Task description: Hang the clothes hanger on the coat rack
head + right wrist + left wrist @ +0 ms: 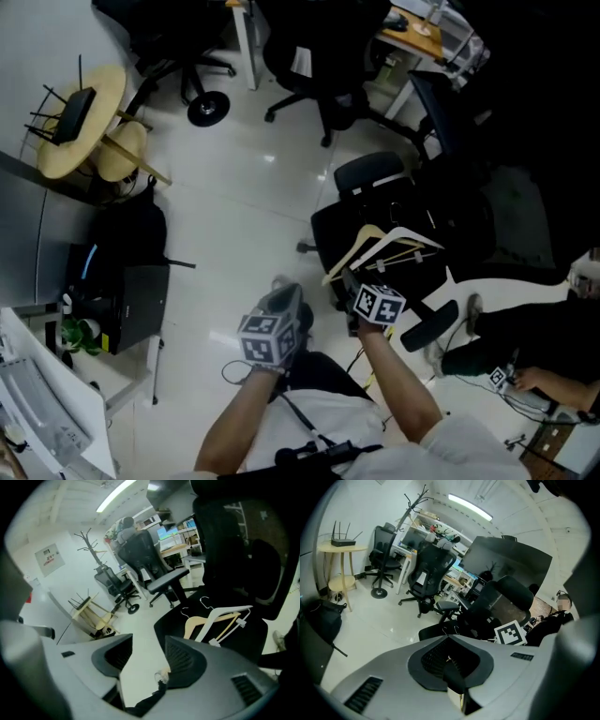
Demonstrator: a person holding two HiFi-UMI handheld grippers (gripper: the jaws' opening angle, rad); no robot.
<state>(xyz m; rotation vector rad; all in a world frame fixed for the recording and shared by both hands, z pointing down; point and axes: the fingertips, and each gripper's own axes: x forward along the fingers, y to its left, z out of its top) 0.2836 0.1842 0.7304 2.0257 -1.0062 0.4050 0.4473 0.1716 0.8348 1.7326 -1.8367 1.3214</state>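
Pick-up stage, by the look of it: nothing gripped, nothing hung. Lying flat on the seat of a black chair [174, 620] are a wooden hanger [197, 619] and a white hanger [234, 609] with clips, overlapping, hooks pointing away from the person. Hard to say which of the two is meant; both seemingly within reach.

Right gripper [143, 660] wide open, with only pale floor [140, 634] showing in the gap. Aimed down toward the near ends of the hangers, close in the head view, yet short of touching either. Left gripper [450, 658] closed pad to pad on nothing, held beside the right one, over the floor left of the chair.

Rack [414, 503] well apart from all this — far across the room among the desks [401, 550] and other chairs, prongs bare as far as can be made out.

Next, most likely: lower the open right jaws over one hanger and close firmly. Better on the neck or a shoulder than on the hook itself, so as to leave the hook free. Then lift straight up and clear, minding the overlap — clips on the white one could well snag and drag the other along. After that, a carry across the room and a careful tilt to drop the hook over a prong. Left gripper probably useful for steadying or parting the pair.
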